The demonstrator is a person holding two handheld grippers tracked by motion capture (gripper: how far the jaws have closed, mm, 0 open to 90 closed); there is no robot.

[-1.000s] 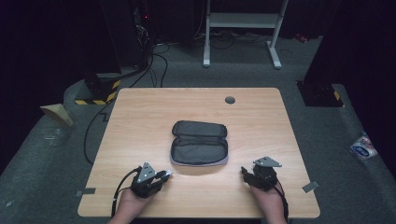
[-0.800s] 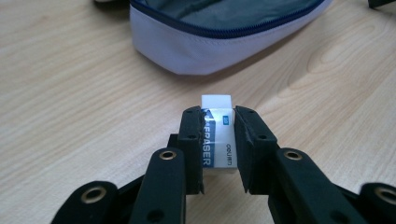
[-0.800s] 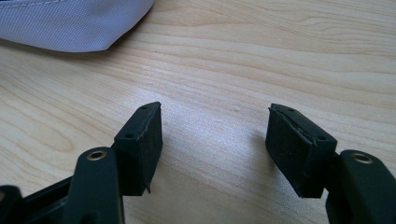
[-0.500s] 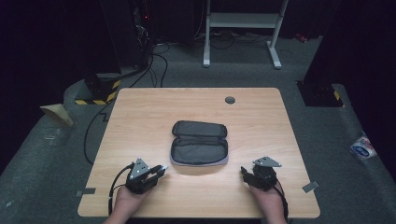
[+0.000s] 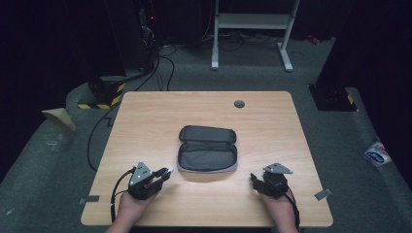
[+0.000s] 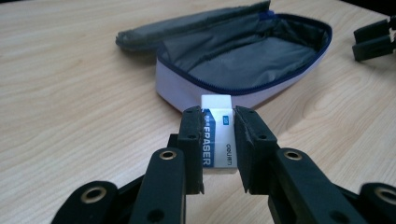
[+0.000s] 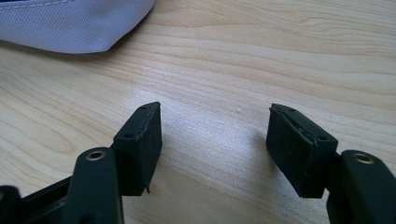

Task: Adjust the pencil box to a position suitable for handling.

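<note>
1. Left gripper (image 6: 218, 140) had its jaws clamped on a small white rubber eraser with a blue paper sleeve (image 6: 217, 135), just short of the open grey fabric pencil case (image 6: 243, 56).
2. Right gripper (image 7: 215, 144) sat half-open, holding nothing, over the light wooden table (image 5: 145, 116).

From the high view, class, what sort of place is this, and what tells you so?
Probably a lab or recording studio: a lone wooden table stands on grey carpet amid dark surroundings, with cables trailing to equipment behind and hazard-striped tape on the floor.

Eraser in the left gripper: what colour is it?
White eraser with a blue and white sleeve, clearest in the left gripper view.
</note>
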